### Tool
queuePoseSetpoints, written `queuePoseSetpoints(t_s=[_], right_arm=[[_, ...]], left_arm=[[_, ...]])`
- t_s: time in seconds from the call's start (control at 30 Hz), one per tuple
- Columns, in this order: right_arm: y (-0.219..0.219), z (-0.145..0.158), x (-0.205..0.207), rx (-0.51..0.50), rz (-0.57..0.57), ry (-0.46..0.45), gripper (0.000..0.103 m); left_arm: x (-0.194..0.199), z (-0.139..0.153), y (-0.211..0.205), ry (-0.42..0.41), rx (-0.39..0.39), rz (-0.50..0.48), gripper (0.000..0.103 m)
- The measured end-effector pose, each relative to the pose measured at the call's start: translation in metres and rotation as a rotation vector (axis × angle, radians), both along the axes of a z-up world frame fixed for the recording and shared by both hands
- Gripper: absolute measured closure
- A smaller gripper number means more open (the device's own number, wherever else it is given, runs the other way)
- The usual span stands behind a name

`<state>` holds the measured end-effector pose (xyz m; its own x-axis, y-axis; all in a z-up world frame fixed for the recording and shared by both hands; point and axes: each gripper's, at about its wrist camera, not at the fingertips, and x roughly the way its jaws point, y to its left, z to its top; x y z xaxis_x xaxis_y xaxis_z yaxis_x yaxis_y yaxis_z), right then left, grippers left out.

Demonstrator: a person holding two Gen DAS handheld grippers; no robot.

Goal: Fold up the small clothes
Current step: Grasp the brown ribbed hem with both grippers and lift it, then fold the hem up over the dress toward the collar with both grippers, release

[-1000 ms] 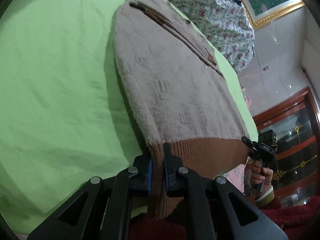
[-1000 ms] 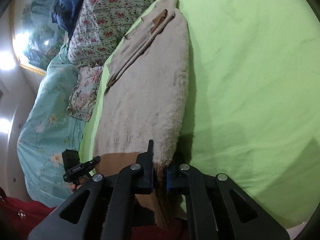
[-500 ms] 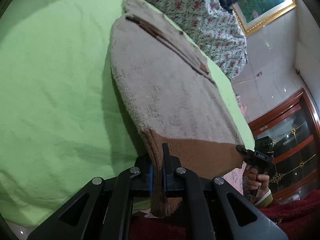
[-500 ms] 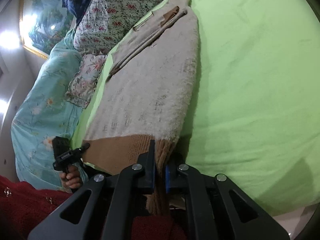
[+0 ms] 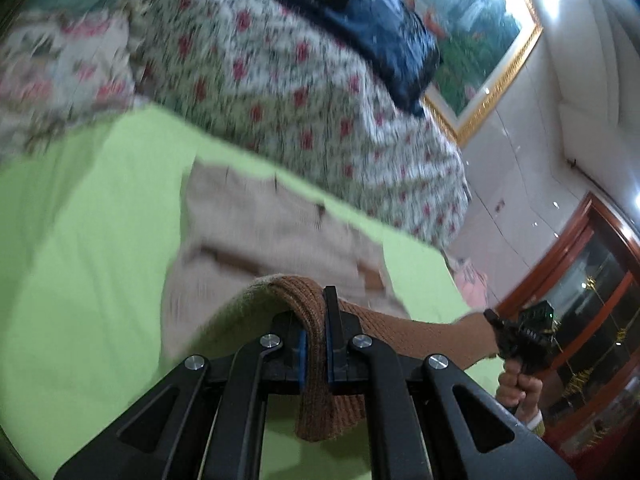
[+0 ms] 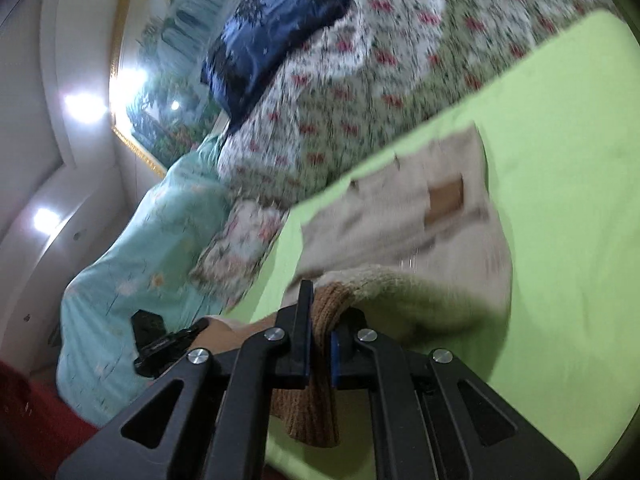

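A beige fuzzy sweater (image 5: 256,232) with a brown ribbed hem (image 5: 316,364) lies on the green sheet (image 5: 80,272). My left gripper (image 5: 316,354) is shut on one hem corner, lifted over the sweater's body. My right gripper (image 6: 318,354) is shut on the other hem corner (image 6: 316,400) and also shows at the right of the left wrist view (image 5: 520,336). The hem is stretched between both grippers above the sweater (image 6: 424,216). Both views are motion-blurred.
A floral quilt (image 5: 304,112) and a dark blue pillow (image 5: 360,28) are piled beyond the sweater. A turquoise blanket (image 6: 132,264) lies at the left in the right wrist view. A framed picture (image 5: 480,52) and a wooden cabinet (image 5: 592,304) stand by the wall.
Both grippers have carried the brown hem up and forward over the sweater toward its collar end. The sweater's lower part now folds over its upper part.
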<state>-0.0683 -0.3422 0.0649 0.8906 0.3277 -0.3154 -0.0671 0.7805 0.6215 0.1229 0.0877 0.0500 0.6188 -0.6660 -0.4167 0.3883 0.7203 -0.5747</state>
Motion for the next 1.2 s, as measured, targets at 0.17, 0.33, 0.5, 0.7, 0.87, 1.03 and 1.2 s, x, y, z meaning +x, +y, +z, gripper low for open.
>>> queuePoseSetpoints(t_s=[0.17, 0.33, 0.5, 0.7, 0.87, 1.03, 1.2], right_arm=[[-0.033, 0.003, 0.075, 0.015, -0.079, 0.031, 0.095], [-0.062, -0.017, 0.142, 0.027, -0.126, 0.12, 0.095], [-0.088, -0.038, 0.191, 0.046, -0.143, 0.178, 0.095], [-0.107, -0.067, 0.236, -0.008, -0.18, 0.297, 0.094], [-0.118, -0.09, 0.243, 0.041, -0.169, 0.362, 0.09], [-0.102, -0.061, 0.189, -0.045, -0.238, 0.257, 0.064], [-0.016, -0.063, 0.184, -0.234, 0.03, 0.25, 0.064]], left_arm=[[0.092, 0.004, -0.016, 0.012, 0.003, 0.03, 0.098], [0.166, -0.019, -0.04, 0.068, 0.096, 0.041, 0.098], [0.22, -0.052, -0.051, 0.133, 0.131, 0.053, 0.098], [0.265, -0.092, -0.069, 0.2, 0.208, 0.069, 0.096], [0.27, -0.12, -0.068, 0.299, 0.188, 0.051, 0.086], [0.205, -0.109, -0.071, 0.24, 0.198, 0.001, 0.053], [0.16, -0.113, -0.128, 0.26, 0.232, -0.19, 0.051]])
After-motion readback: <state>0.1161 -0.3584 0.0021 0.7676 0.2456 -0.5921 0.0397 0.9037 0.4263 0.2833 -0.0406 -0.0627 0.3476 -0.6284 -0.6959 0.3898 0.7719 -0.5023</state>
